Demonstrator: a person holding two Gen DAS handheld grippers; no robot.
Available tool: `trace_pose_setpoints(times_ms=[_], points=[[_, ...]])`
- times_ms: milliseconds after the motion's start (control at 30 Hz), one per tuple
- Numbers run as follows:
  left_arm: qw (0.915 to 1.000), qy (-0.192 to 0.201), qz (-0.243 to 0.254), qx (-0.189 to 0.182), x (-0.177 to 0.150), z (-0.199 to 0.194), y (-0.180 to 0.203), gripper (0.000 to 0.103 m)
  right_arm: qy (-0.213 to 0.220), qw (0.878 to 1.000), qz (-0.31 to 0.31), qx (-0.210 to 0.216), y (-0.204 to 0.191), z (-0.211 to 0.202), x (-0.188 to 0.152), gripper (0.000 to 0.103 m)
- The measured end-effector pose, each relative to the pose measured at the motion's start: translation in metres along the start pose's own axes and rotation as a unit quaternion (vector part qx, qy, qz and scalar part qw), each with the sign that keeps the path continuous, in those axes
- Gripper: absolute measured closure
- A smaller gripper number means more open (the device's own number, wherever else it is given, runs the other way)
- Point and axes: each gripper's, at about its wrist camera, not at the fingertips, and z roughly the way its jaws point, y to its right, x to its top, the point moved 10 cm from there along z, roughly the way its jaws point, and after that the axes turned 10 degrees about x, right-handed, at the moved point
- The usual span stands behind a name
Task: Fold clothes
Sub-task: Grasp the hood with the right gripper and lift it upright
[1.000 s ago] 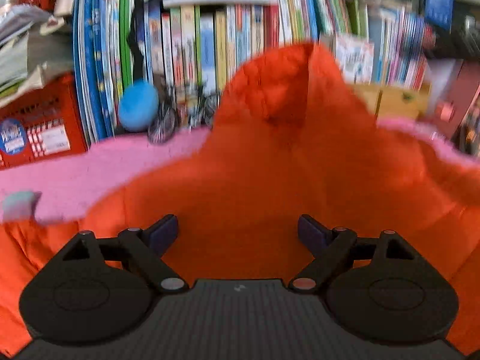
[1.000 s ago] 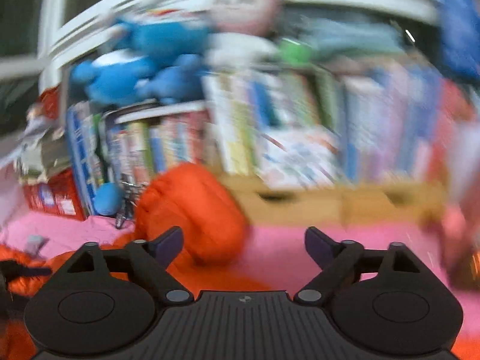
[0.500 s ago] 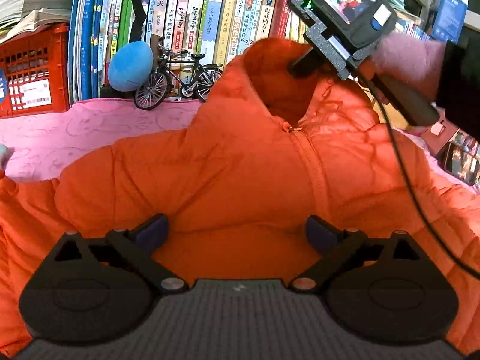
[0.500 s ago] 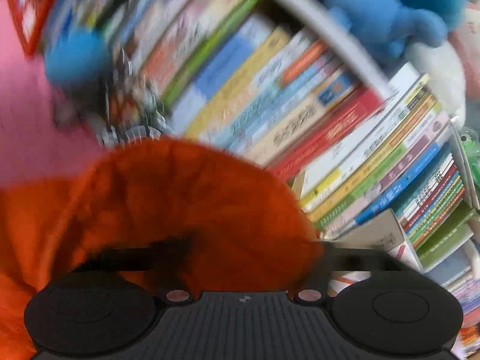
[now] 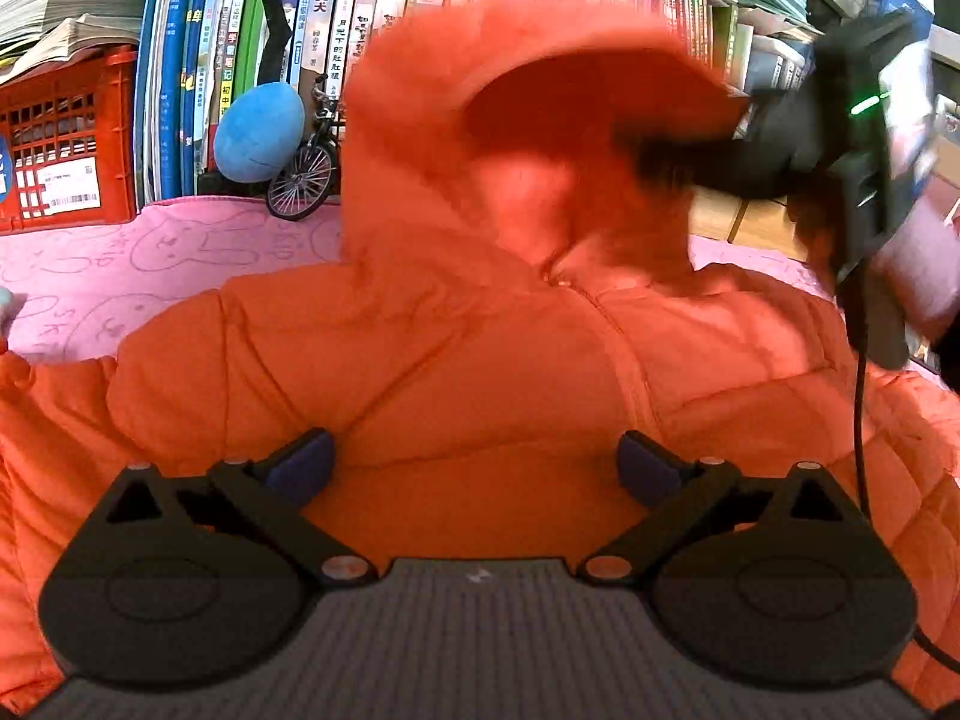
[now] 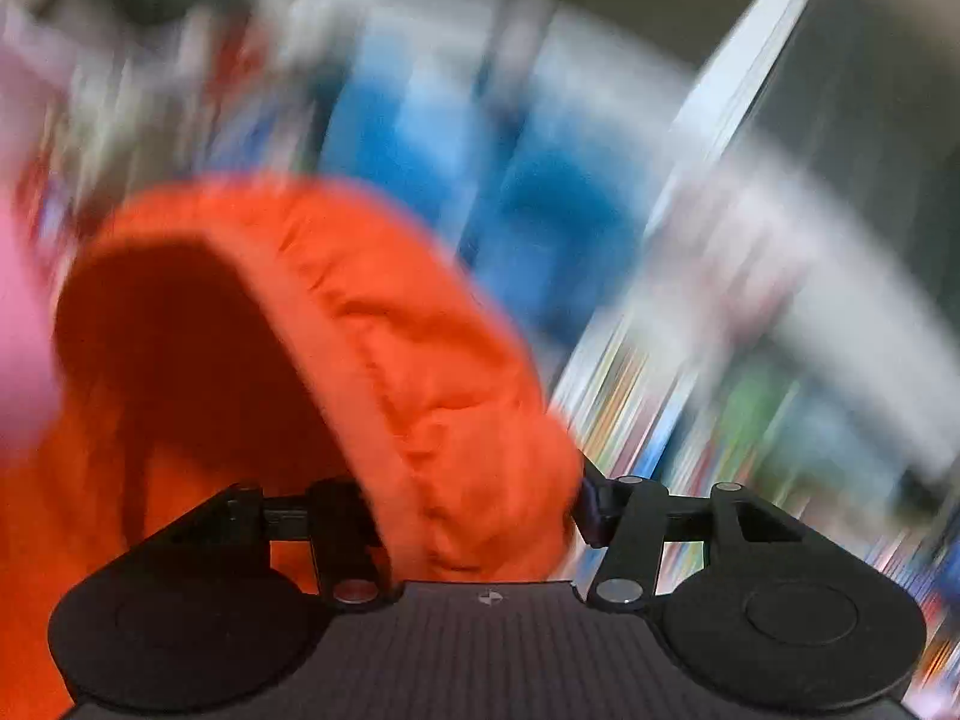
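On the pink blanket [image 5: 150,264], the left gripper [image 5: 474,462] gapes (empty) while the right gripper [image 6: 474,516] pinches the orange jacket's [image 5: 456,360] hood [image 6: 384,330]

I count one orange hooded jacket [image 5: 456,348] filling the middle of the left wrist view, lying on one pink blanket [image 5: 150,264]. I see two grippers: the left gripper [image 5: 477,462] at the bottom centre and the right gripper [image 5: 678,159] at the right edge. At the left edge stands one red crate [image 5: 66,138]. Beside it I count one blue plush ball [image 5: 258,132] and one miniature bicycle [image 5: 303,174]. The books [image 5: 324,18] along the top are too many to count.
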Motion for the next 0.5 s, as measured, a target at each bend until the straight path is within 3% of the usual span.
trace_pose_setpoints(times_ms=[67,133,200,333,500], points=[[1.0000,0.000,0.000,-0.001,0.000,0.000,0.000,0.001,-0.106,0.993,0.030,0.046,-0.005,0.025,-0.039,0.043],[1.0000,-0.001,-0.001,-0.002,0.000,0.000,0.000,0.000,-0.120,0.989,0.062,0.066,-0.005,0.023,-0.053,0.025],[1.0000,-0.001,-0.001,-0.002,0.000,0.000,0.001,0.000,-0.113,0.987,0.073,0.083,-0.007,0.014,-0.058,0.020],[1.0000,-0.001,-0.001,-0.004,0.000,0.001,0.001,0.000,-0.164,0.983,0.041,0.068,-0.016,0.022,-0.083,0.026],[1.0000,-0.001,-0.004,-0.007,0.000,0.001,0.000,0.000,-0.188,0.979,0.075,0.011,0.001,0.037,-0.101,0.028]])
